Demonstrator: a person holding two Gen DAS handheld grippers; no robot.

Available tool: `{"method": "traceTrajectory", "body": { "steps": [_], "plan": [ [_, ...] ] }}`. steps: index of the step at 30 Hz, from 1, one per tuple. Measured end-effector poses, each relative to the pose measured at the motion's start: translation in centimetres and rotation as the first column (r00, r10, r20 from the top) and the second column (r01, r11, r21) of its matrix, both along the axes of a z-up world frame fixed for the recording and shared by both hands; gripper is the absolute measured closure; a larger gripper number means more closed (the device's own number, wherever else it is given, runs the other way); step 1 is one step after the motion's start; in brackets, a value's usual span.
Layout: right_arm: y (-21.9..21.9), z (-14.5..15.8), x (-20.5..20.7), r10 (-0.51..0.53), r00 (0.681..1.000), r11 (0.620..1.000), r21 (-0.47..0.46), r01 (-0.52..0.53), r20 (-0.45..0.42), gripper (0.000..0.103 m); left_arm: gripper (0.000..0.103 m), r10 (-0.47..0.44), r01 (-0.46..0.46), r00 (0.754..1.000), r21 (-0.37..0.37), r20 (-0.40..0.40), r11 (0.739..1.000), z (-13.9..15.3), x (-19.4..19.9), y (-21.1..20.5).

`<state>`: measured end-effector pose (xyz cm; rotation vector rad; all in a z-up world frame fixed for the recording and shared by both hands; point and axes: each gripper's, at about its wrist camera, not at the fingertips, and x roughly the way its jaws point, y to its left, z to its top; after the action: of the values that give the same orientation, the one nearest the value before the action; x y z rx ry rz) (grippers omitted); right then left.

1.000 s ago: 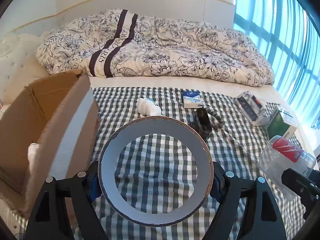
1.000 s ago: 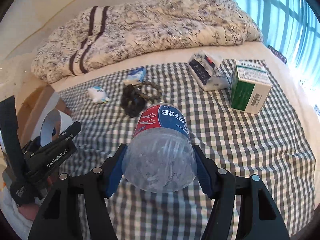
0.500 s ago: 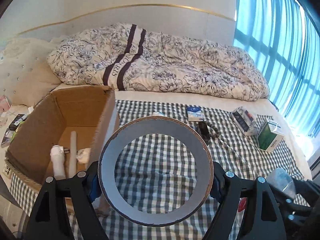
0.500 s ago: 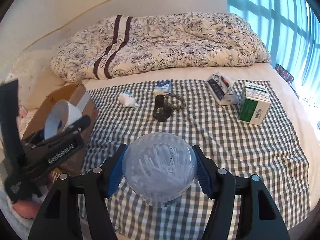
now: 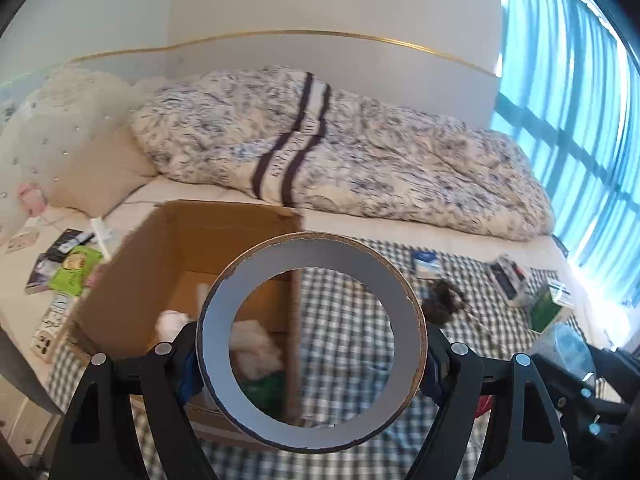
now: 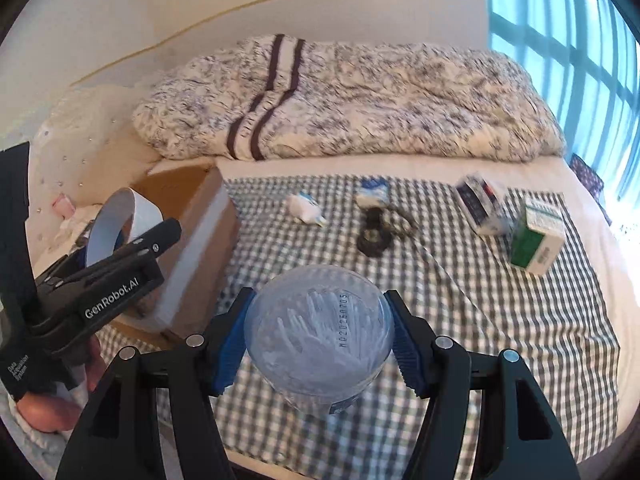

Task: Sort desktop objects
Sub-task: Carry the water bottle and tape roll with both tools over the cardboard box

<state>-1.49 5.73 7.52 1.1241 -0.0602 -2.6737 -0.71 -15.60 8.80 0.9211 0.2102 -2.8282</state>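
Left claw: the left gripper, at the bottom centre of its own view, is clamped on a wide grey tape ring, blue pads pressed on the ring's two sides, jaws set far apart by its width.
Right claw: the right gripper, bottom centre of its view, is clamped on a clear plastic bottle, its base turned to the lens, a printed code on it.
Box: an open cardboard box sits left of centre in the left view, behind and through the ring; white wads and something green lie inside.
Cloth: a checked cloth covers the near part of the bed, under both claws.
On the cloth: a green-and-white carton and a blue-and-white pack at the right; a dark coiled object, a small blue-white packet and a white crumpled item at mid frame.
Left view only: the box's inside, and papers and a green packet at the left edge.
Right view only: the ring side-on at centre left, the left claw's lettered body, and a hand beneath it at lower left.
Background: a floral quilt across the upper half of both views.
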Motion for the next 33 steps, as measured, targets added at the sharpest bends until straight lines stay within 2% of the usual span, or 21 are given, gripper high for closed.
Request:
{"method": "traceTrajectory", "body": {
  "steps": [6, 13, 19, 22, 33],
  "plan": [
    [-5.3, 2.1, -0.8, 0.091, 0.995, 0.996, -0.013, -0.092, -0.039, 0.040, 0.020, 0.084, -0.084, 0.996, -0.003, 0.005, 0.996, 0.0, 0.3, -4.7],
    [-11.8, 3.2, -1.8, 0.216, 0.974, 0.976, -0.017, -0.217, -0.061, 0.040, 0.020, 0.171, -0.172, 0.985, 0.030, 0.030, 0.985, -1.3, -0.1, -9.3],
    [-15.2, 2.7, -2.9, 0.270, 0.962, 0.962, -0.020, -0.271, -0.045, 0.040, 0.020, 0.212, -0.215, 0.975, 0.053, 0.068, 0.975, -3.2, -0.7, -12.4],
    [-16.4, 2.1, -4.0, 0.287, 0.958, 0.956, -0.052, -0.288, -0.019, 0.040, 0.020, 0.226, -0.232, 0.970, 0.065, 0.088, 0.971, -4.3, -1.1, -13.6],
    [-21.1, 0.1, -8.1, 0.317, 0.948, 0.947, -0.069, -0.314, 0.040, 0.040, 0.019, 0.225, -0.239, 0.965, 0.091, 0.135, 0.967, -7.4, -2.7, -15.3]
  ]
}}
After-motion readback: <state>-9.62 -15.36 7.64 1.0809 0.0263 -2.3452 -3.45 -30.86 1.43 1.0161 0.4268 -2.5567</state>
